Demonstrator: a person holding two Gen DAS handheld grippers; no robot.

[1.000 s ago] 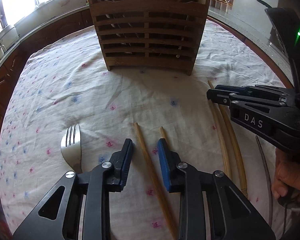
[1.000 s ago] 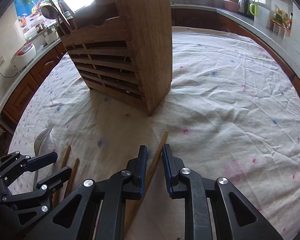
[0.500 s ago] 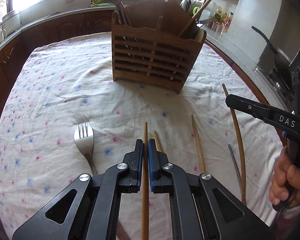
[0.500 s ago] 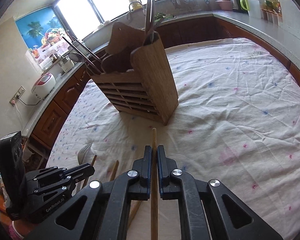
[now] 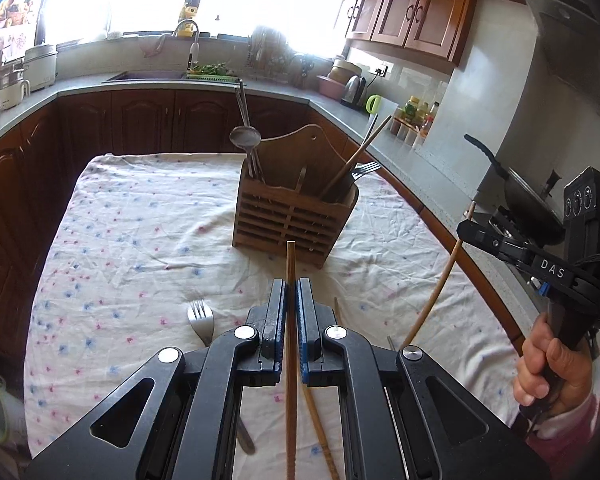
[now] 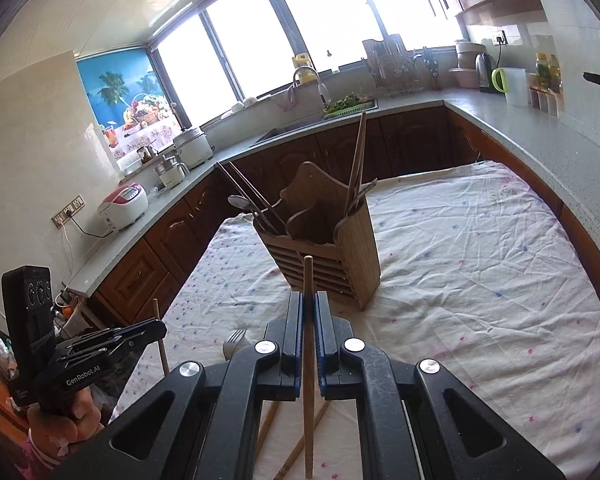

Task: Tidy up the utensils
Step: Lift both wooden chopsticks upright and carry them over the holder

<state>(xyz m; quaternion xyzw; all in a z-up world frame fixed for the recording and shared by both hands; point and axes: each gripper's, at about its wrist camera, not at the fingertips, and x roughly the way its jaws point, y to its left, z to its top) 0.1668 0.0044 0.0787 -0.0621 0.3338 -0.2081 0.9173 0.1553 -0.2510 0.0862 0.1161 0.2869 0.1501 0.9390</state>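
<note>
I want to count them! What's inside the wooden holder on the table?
The wooden holder has a metal ladle and thin metal sticks on one side, wooden chopsticks and a fork on the other. Its walls hide everything lower down.

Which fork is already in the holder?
The fork poking tines-up from the wooden holder, right compartment, beside the leaning chopsticks. The other fork lies flat on the tablecloth.
</note>
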